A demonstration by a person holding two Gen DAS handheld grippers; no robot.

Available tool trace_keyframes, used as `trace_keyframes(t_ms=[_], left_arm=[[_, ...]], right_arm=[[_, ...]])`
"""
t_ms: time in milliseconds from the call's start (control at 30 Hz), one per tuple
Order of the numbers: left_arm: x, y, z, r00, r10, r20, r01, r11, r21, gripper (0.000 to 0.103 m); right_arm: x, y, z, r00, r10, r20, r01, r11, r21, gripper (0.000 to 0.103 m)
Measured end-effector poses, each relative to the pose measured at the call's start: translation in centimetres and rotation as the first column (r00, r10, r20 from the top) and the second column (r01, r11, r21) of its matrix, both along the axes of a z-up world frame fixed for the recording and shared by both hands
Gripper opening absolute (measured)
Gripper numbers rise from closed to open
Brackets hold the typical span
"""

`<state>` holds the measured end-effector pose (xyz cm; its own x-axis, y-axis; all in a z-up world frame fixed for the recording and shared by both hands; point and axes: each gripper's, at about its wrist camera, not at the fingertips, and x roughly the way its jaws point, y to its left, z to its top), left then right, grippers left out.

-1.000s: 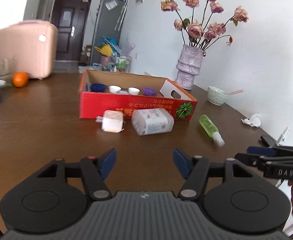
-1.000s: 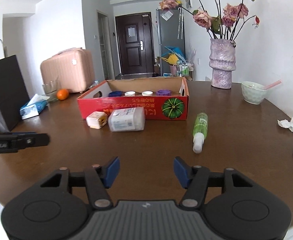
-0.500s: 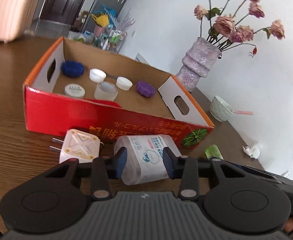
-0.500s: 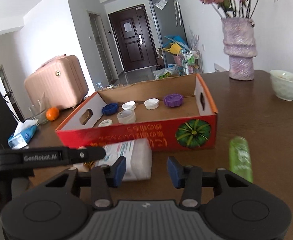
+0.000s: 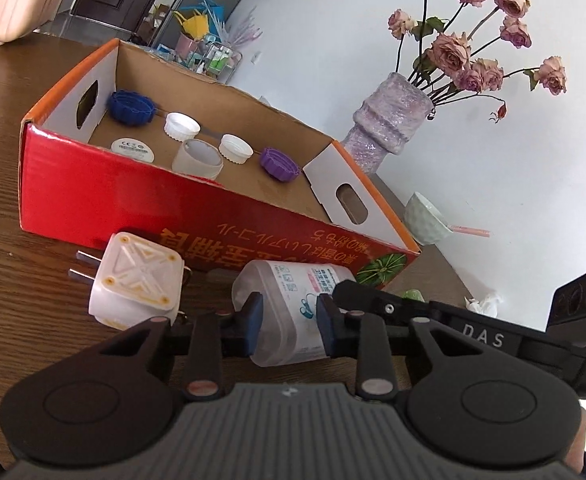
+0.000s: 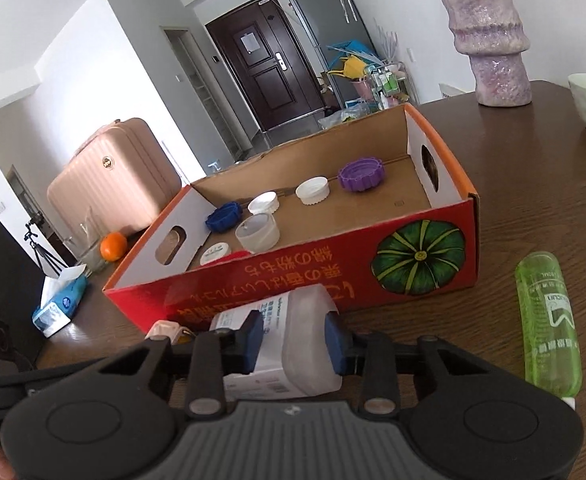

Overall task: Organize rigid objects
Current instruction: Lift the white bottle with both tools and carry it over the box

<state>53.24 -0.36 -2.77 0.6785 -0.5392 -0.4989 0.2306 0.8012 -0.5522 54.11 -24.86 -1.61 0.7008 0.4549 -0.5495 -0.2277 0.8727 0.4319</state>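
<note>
Grasp step: both the left gripper [image 5: 287, 326] and right gripper [image 6: 293, 344] have their jaws narrowed around the same white plastic container [image 6: 289, 340], lying on its side on the table [image 6: 513, 160] just in front of the red cardboard box [image 6: 333, 276]. Firm contact can't be confirmed. Next probably calls for squeezing tight, then lifting it over the box's front wall to join the caps [image 6: 313, 190].

Both wrist views sit low and close over the surface [image 5: 9, 240], facing the red box [image 5: 133, 204] at mid-frame; they share the box and the translucent container [image 6: 293, 344] at lower centre.
</note>
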Motion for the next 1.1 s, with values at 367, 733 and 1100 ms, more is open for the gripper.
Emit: trace_keyframes(t_ms=[367,733,1100], left_arm=[[-9.8,-2.1,1.8,0.997,-0.06,0.052,0.06,0.998,0.014,0.027],[-18.4,-3.2,5.6,0.99,-0.072,0.118,0.071,0.997,0.014,0.027],[-21.7,-3.7,8.1,0.977,-0.062,0.203,0.059,0.998,0.02,0.027]], right_arm=[[-9.1,-2.5,1.6,0.999,-0.041,-0.012,0.041,0.999,0.022,0.026],[-19.9,-4.1,5.3,0.995,-0.053,0.08,0.048,0.997,0.056,0.026],[-23.8,-4.6,8.0,0.985,-0.054,0.164,0.046,0.998,0.051,0.026]])
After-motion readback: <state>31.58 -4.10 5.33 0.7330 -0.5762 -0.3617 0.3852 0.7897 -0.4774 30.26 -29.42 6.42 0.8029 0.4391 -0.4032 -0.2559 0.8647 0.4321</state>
